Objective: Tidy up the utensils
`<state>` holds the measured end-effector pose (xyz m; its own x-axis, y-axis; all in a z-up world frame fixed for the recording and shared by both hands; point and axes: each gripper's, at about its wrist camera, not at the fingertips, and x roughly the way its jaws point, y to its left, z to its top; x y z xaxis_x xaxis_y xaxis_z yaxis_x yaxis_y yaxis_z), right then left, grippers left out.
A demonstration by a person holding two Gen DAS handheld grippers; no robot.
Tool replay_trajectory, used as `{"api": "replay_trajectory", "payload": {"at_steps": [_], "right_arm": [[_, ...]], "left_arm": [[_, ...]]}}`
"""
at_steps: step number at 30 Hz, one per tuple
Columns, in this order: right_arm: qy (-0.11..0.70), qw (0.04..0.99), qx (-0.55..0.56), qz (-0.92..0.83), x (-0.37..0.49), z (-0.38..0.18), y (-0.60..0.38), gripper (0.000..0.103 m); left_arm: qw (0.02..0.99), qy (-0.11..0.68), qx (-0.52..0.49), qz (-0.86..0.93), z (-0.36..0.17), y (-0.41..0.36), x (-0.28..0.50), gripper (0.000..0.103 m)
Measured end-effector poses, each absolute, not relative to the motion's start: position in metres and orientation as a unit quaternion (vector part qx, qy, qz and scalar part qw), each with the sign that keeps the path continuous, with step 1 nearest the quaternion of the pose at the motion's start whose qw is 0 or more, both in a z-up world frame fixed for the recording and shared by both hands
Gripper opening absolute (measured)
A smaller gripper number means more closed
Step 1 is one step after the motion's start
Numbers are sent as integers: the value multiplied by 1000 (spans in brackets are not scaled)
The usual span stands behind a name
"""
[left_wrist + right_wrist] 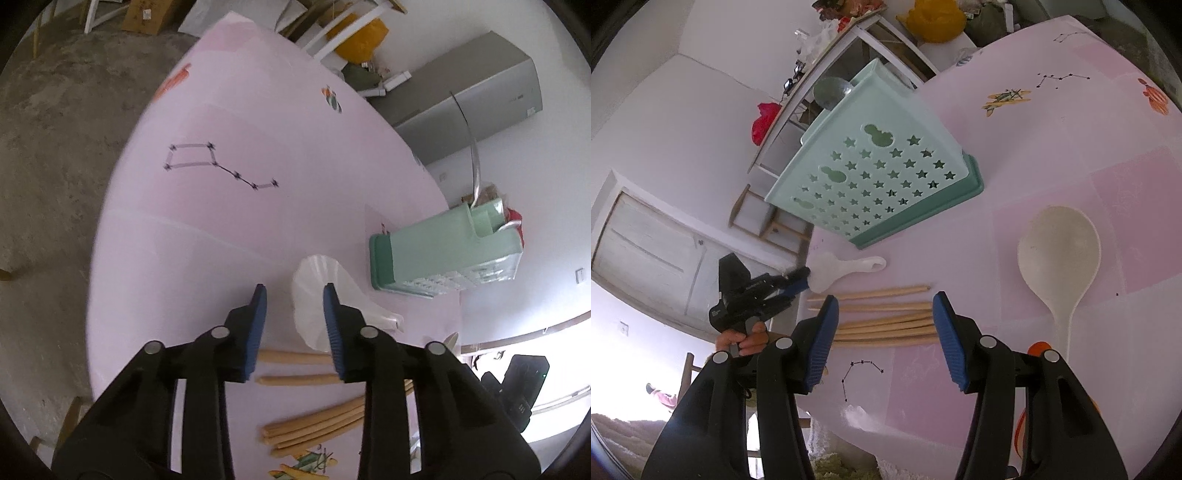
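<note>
A mint-green utensil holder with star holes stands on the pink table; it also shows in the left wrist view. Several wooden chopsticks lie in front of it, also in the left wrist view. A small white rice paddle lies by them. My left gripper is open, its fingers around the paddle's head; it shows in the right wrist view. My right gripper is open above the chopsticks. A large white spoon lies to the right.
The pink tablecloth has constellation and plane prints. A grey cabinet, white shelving and a yellow bag stand beyond the table. Concrete floor lies to the left of the table edge.
</note>
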<state>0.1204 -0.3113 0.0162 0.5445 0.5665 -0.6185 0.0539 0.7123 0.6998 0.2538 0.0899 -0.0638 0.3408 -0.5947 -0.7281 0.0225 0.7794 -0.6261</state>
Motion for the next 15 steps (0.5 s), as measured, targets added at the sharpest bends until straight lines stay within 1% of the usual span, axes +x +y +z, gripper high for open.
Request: {"api": "replay_trajectory", "payload": {"at_steps": [2, 3, 5, 7, 12, 15], "right_arm": [[448, 809, 347, 158, 117, 17, -314, 52], [447, 810, 346, 157, 116, 17, -315, 52], [444, 813, 344, 153, 112, 19, -318, 52], [437, 818, 343, 148, 108, 22, -323, 52], [421, 841, 324, 108, 95, 30, -345, 52], [414, 849, 319, 77, 92, 28, -366, 52]], "left_arm": [[776, 541, -256, -199, -65, 82, 258, 22], [779, 541, -247, -196, -66, 79, 257, 22], [788, 540, -230, -185, -66, 74, 258, 12], [792, 539, -226, -175, -67, 73, 259, 8], [803, 529, -217, -168, -66, 68, 258, 8], [810, 512, -230, -172, -61, 72, 251, 6]]}}
